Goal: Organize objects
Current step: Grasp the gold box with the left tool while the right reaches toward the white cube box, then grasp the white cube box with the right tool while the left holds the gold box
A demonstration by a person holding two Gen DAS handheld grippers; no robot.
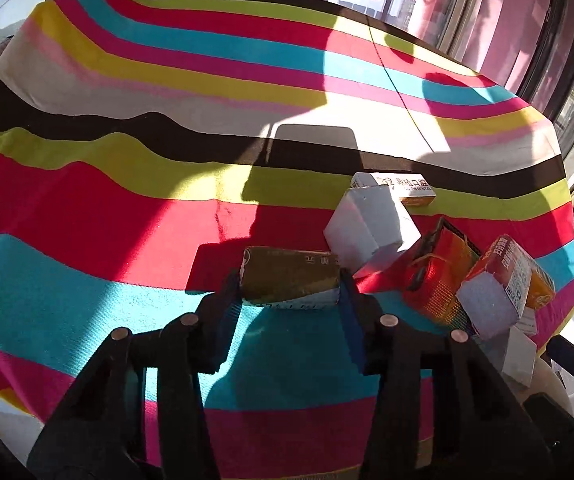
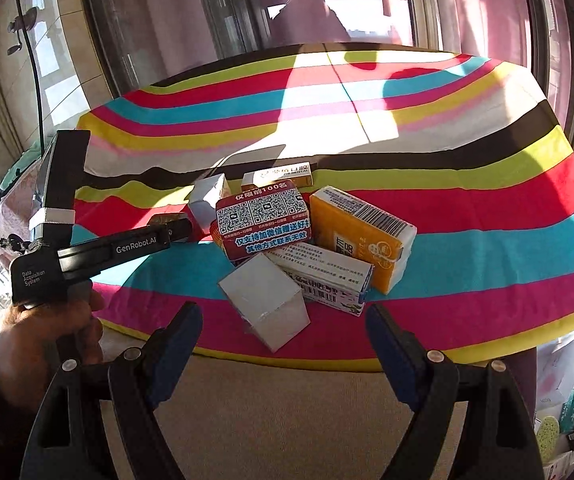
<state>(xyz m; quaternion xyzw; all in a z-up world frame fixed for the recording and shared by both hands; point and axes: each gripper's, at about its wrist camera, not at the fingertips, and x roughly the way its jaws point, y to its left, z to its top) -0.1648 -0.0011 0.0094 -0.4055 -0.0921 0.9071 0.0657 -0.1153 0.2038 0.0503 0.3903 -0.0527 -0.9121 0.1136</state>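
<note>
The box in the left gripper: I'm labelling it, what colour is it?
Olive-gold box, white along its lower edge; clearest in the left wrist view, between the left gripper fingers.

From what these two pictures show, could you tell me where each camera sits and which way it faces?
Left wrist: on the left gripper, facing across the striped tablecloth; its fingers clamp a gold box.
Right wrist: on the right gripper, open at the table's near edge, facing the box pile; the person's left hand shows.
Shared: the tablecloth and the white dental box.
</note>
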